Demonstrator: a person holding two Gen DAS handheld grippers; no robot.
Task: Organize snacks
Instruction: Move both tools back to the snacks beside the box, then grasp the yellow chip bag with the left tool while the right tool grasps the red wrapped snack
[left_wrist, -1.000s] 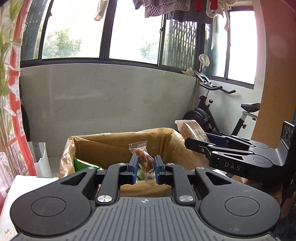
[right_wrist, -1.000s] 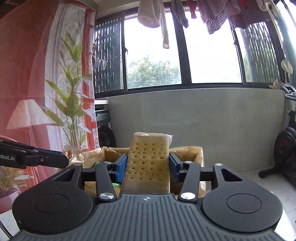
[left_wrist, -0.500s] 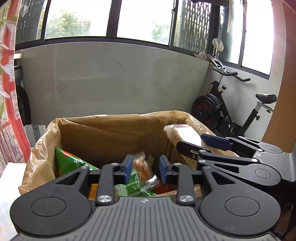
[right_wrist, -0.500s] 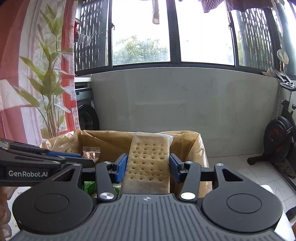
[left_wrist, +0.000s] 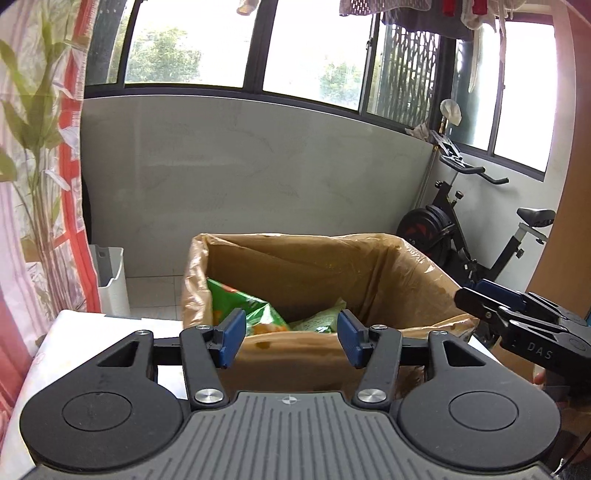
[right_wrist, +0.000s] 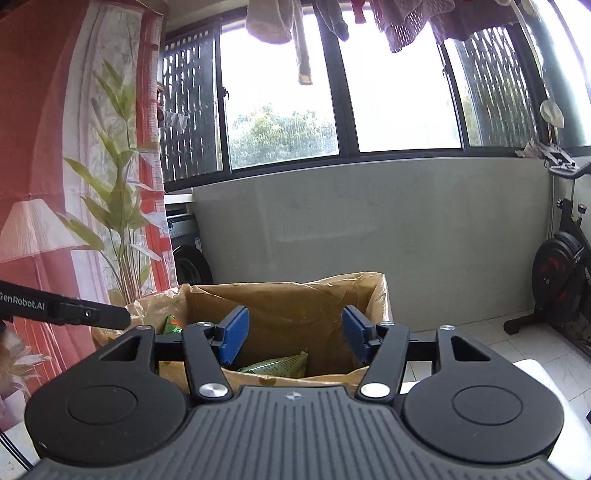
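One white table (left_wrist: 44, 354) by a grey balcony wall (left_wrist: 258, 177); one lined box (left_wrist: 369, 266), two green snack packets (left_wrist: 240, 299). Left gripper (left_wrist: 291, 334) and right gripper (right_wrist: 295, 334): jaws opening, empty.

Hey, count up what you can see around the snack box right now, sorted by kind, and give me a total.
Green snack packets visible in the box: 2
Plastic-lined cardboard box: 1
Grippers, both with nothing between the opening jaws: 2
Exercise bike: 1
White bin: 1
Total: 7
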